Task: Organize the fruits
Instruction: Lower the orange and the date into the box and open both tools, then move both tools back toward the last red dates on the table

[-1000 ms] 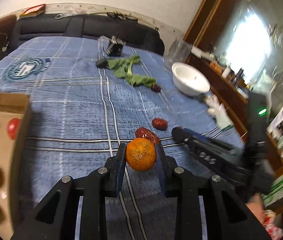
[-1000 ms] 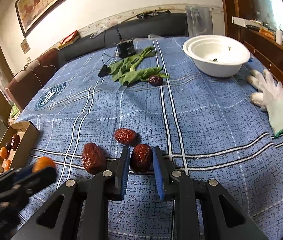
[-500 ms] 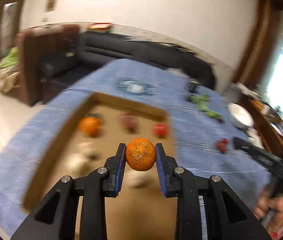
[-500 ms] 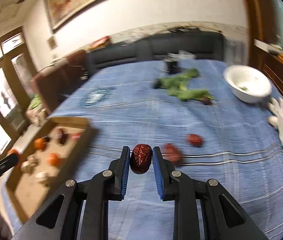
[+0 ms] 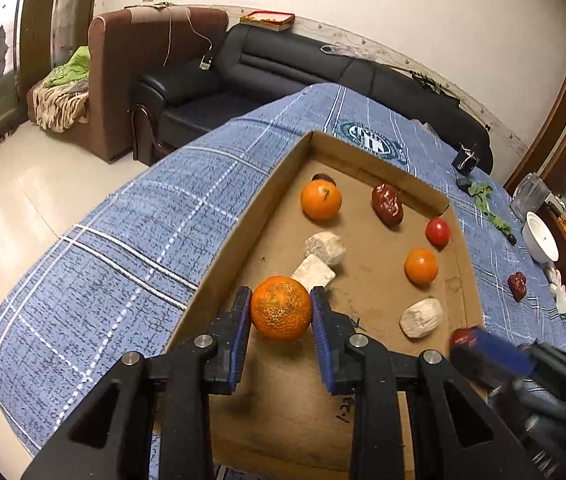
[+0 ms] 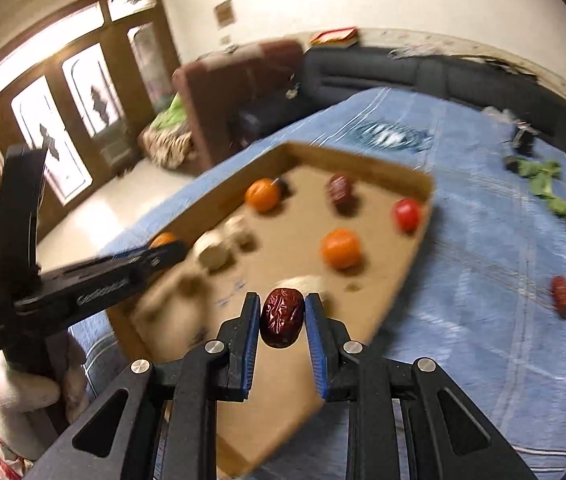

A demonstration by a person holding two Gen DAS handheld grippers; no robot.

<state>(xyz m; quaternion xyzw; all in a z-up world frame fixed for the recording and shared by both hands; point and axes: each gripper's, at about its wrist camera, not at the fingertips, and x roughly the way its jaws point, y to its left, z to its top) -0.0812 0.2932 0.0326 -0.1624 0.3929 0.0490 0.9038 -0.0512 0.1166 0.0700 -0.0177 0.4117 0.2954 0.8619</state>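
Observation:
My left gripper [image 5: 281,314] is shut on a tangerine [image 5: 281,308] and holds it over the near left part of the cardboard tray [image 5: 367,160]. My right gripper [image 6: 282,320] is shut on a red date [image 6: 282,317] and holds it over the tray's near right part [image 6: 419,240]. In the tray lie two oranges [image 5: 321,200] [image 5: 421,266], a red date [image 5: 387,204], a cherry tomato [image 5: 437,231] and pale lumps [image 5: 324,244]. The right gripper [image 5: 483,350] shows blurred in the left wrist view, and the left gripper [image 6: 155,258] shows in the right wrist view.
The tray rests on a blue checked cloth [image 5: 155,232] near the table's left edge. More red dates [image 6: 565,290] lie on the cloth to the right. Green leaves [image 6: 543,178], a white bowl [image 5: 541,236] and a black sofa [image 5: 283,68] are farther back.
Both grippers have swung left from the loose dates on the cloth to above the cardboard tray, each still holding its fruit. The tray is now close below them.

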